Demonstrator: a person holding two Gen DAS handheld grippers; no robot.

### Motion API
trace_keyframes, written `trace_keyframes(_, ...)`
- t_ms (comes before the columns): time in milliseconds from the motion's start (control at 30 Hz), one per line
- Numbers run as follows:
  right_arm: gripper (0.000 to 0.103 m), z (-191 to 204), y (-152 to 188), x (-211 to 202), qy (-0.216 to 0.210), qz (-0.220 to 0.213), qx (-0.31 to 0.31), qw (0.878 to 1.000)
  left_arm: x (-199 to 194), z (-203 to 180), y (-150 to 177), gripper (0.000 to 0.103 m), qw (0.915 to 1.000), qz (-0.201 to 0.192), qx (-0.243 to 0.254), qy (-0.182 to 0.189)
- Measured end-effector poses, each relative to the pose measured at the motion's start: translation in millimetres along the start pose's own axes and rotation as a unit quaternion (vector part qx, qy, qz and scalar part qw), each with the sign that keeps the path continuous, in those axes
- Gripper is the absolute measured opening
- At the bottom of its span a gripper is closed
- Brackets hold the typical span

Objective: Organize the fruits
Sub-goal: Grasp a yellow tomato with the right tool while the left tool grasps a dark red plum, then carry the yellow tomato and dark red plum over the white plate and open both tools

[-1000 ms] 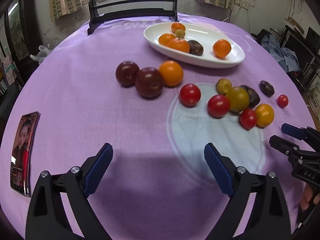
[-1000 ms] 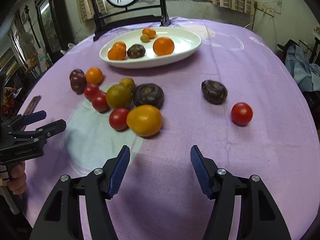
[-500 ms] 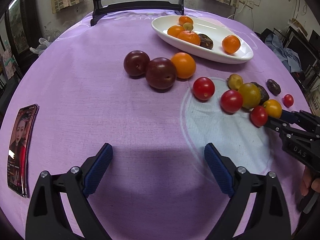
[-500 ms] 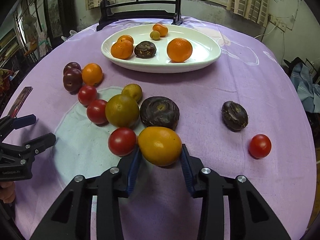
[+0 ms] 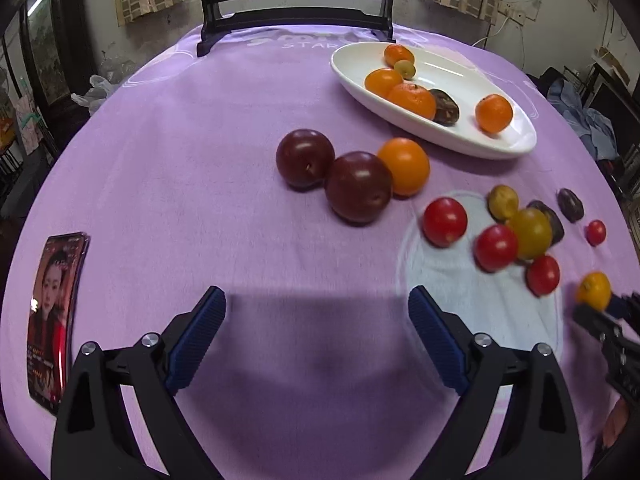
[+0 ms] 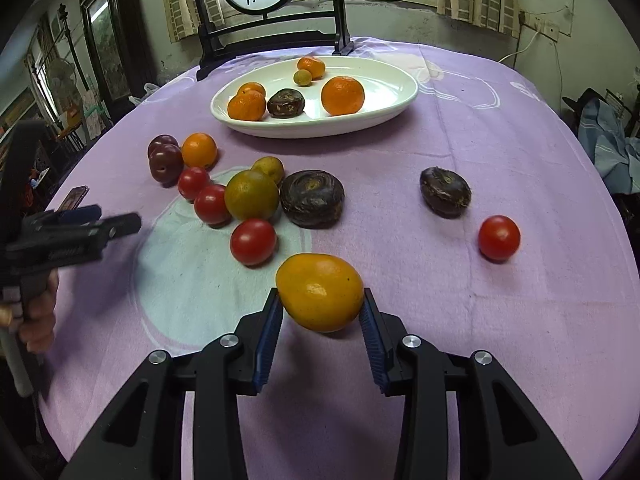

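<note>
My right gripper (image 6: 321, 300) is shut on a yellow-orange fruit (image 6: 320, 292) and holds it just above the purple cloth, near a red tomato (image 6: 253, 241). The left wrist view shows that fruit (image 5: 594, 290) at the right edge, in the right gripper (image 5: 612, 312). My left gripper (image 5: 316, 294) stands wide over bare cloth, its jaws closing a little with nothing between them. Beyond it lie two dark plums (image 5: 358, 186) and an orange (image 5: 404, 166). The white oval plate (image 6: 312, 130) at the back holds several oranges and a dark fruit.
A cluster of red tomatoes, a greenish fruit (image 6: 251, 195) and a dark wrinkled fruit (image 6: 312, 199) lies mid-table. Another dark fruit (image 6: 445, 191) and a tomato (image 6: 499, 237) lie apart on the right. A phone (image 5: 52, 320) lies at the left edge. A black framed stand (image 5: 296, 20) is behind the plate.
The right gripper reached the yellow-orange fruit, shut on it and raised it off the cloth, away from the cluster. The left gripper drifted sideways, so the fruits sit further right in its view.
</note>
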State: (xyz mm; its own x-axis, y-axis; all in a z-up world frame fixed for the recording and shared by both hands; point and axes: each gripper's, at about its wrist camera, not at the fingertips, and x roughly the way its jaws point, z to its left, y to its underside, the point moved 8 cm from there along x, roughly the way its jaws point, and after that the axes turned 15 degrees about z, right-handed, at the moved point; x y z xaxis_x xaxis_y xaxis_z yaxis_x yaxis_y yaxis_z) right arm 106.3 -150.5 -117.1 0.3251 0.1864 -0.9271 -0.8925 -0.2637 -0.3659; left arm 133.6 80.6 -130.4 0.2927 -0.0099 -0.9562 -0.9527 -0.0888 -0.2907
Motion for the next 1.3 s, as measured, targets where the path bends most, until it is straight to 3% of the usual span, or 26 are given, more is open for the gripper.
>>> trace_keyframes(633, 0.040, 14, -3, 2, -0.025, 0.001, -0.015, 1.000, 22, -27, -58, 0.053, 0.9992, 0.011, 0.036, -0.011)
trace_keyframes(733, 0.040, 12, -2, 3, -0.026, 0.003, -0.011, 1.000, 21, -28, -63, 0.040, 0.9992, 0.008, 0.039, -0.005)
trace_keyframes(933, 0.040, 11, -1, -3, -0.027, -0.005, -0.009, 1.000, 14, -26, -53, 0.040, 0.9990, 0.008, 0.043, 0.010)
trace_keyframes(1300, 0.040, 10, -6, -28, -0.030, -0.035, -0.008, 0.999, -62, -43, -17, 0.040, 0.9930, -0.061, 0.093, 0.038)
